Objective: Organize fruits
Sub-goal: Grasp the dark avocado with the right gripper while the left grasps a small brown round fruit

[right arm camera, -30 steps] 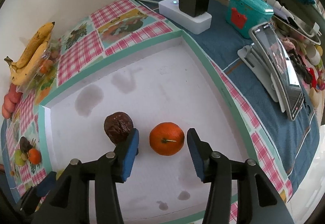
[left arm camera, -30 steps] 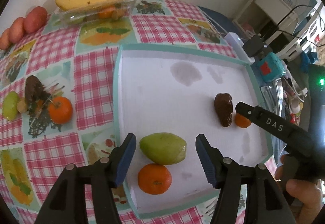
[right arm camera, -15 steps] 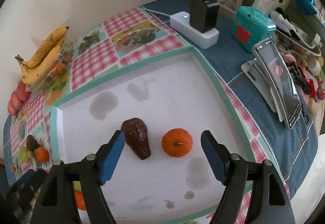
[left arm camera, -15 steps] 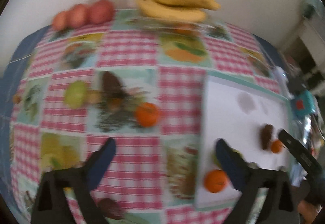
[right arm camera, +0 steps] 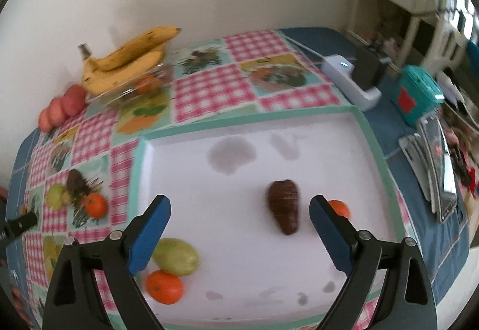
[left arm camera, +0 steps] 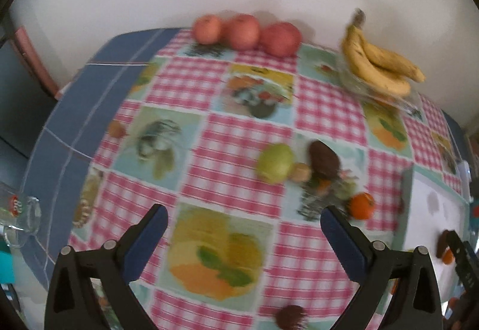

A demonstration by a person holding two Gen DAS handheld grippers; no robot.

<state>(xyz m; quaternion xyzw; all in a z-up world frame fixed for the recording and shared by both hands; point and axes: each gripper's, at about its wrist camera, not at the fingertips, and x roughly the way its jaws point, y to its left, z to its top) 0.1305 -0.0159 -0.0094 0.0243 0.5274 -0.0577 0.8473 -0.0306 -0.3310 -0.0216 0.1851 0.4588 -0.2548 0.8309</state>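
A white tray with a teal rim [right arm camera: 368, 132] holds a brown avocado [right arm camera: 283, 208], an orange [right arm camera: 339, 208] at its right, a green mango [right arm camera: 176, 256] and a second orange [right arm camera: 164, 286] at the front left. My right gripper [right arm camera: 239, 231] is open and empty above the tray. My left gripper [left arm camera: 244, 237] is open and empty over the checked tablecloth. Ahead of it lie a green mango [left arm camera: 275, 163], a brown avocado [left arm camera: 323, 160] and an orange [left arm camera: 361, 205]. The tray's edge [left arm camera: 407, 204] shows at the right.
Three red apples [left arm camera: 245, 32] and bananas on a clear dish [left arm camera: 380, 68] stand by the back wall. A glass [left arm camera: 18, 216] sits at the left table edge. A power strip [right arm camera: 350, 77], a teal box [right arm camera: 417, 95] and a phone on a stand [right arm camera: 440, 168] lie right of the tray.
My left gripper has swung left from the tray's green mango out over the tablecloth. My right gripper has opened wider and drawn back and left from the tray's orange and avocado.
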